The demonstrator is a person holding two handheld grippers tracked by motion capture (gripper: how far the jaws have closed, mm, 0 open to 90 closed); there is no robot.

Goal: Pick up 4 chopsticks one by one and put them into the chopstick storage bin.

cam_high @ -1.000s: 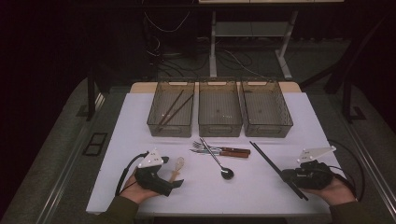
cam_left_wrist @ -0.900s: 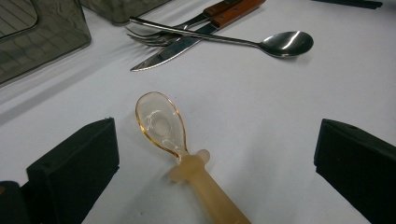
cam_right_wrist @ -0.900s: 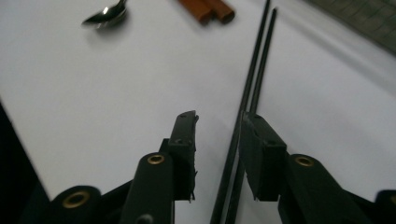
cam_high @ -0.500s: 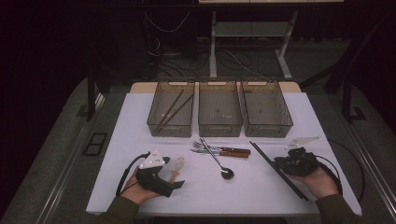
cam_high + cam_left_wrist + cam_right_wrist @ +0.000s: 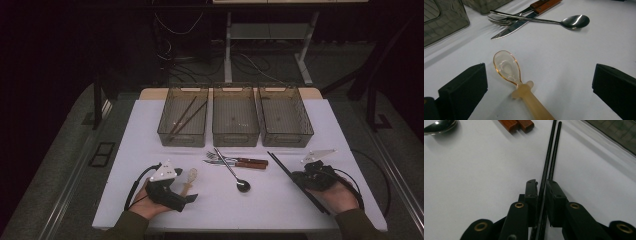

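Observation:
A pair of black chopsticks (image 5: 285,168) lies slanted on the white table (image 5: 150,130) at the right. My right gripper (image 5: 301,178) sits low over their near half. In the right gripper view its jaws have just been closing and now pinch the chopsticks (image 5: 551,150) at the right gripper (image 5: 541,182) tips. My left gripper (image 5: 186,186) rests at the front left, open. A clear amber spoon (image 5: 507,67) with a pale handle lies between the wide-apart jaws of the left gripper (image 5: 540,67), touching neither.
Three smoked plastic trays stand side by side at the back: left tray (image 5: 182,142) holds brown chopsticks (image 5: 186,116), middle tray (image 5: 235,142), right tray (image 5: 286,143). A metal spoon (image 5: 234,174), a fork and a wooden-handled knife (image 5: 250,163) lie at mid-table.
My right hand has slid left and a little down onto the black chopsticks, and its jaws have narrowed around them. The left hand has not moved.

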